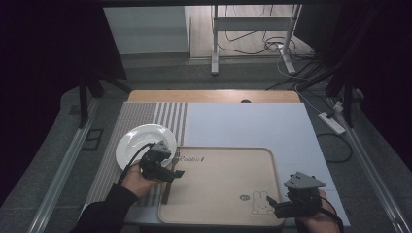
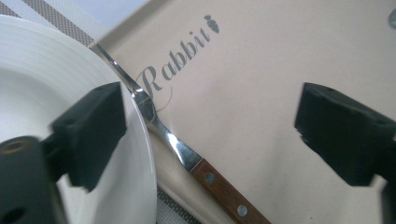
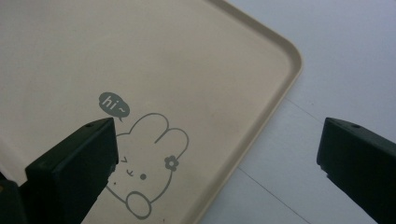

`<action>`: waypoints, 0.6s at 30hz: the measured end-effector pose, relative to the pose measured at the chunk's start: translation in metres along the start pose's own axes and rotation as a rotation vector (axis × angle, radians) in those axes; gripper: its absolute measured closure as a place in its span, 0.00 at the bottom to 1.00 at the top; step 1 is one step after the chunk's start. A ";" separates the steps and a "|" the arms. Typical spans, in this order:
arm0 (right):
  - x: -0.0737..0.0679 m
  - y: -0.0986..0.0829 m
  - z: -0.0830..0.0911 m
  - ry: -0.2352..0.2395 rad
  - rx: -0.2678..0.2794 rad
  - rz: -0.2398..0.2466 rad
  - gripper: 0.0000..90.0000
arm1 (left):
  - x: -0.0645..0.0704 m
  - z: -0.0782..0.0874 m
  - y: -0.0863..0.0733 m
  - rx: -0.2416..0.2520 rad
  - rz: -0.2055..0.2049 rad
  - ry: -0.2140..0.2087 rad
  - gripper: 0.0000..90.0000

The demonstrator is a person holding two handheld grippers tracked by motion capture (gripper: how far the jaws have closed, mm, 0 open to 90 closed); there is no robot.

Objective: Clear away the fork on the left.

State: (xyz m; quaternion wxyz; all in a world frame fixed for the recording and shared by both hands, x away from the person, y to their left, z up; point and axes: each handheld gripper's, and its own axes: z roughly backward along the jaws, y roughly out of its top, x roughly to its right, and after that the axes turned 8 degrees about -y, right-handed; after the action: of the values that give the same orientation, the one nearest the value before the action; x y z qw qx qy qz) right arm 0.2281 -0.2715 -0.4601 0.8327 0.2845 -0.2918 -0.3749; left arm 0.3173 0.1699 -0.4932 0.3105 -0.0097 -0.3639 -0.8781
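Observation:
A beige tray point(image 1: 218, 187) with a "Rabbit" print and a rabbit drawing point(image 3: 144, 163) lies at the table's front. A white plate point(image 1: 145, 140) sits to its left on a striped mat, touching the tray's corner. A fork with a wooden handle point(image 2: 219, 186) lies along the tray's left rim, its metal neck passing under the plate's edge. My left gripper point(image 1: 171, 168) is open just above the fork, one jaw over the plate point(image 2: 37, 93) and the other over the tray point(image 2: 261, 93). My right gripper point(image 1: 279, 208) is open and empty over the tray's front right corner point(image 3: 280, 79).
A striped placemat point(image 1: 145, 116) lies under the plate, and a white sheet point(image 1: 252, 126) covers the table behind and to the right of the tray. Beyond the table's far wooden edge are a metal stand and cables on the floor.

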 end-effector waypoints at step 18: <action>0.000 0.000 0.000 -0.005 -0.002 -0.003 0.00 | -0.002 0.029 -0.023 0.036 0.035 0.029 0.00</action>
State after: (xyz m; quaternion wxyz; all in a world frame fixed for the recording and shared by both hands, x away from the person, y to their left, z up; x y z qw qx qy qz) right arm 0.2277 -0.2715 -0.4600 0.8318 0.2832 -0.2931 -0.3770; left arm 0.3001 0.2023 -0.4869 0.3313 0.0024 -0.3749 -0.8658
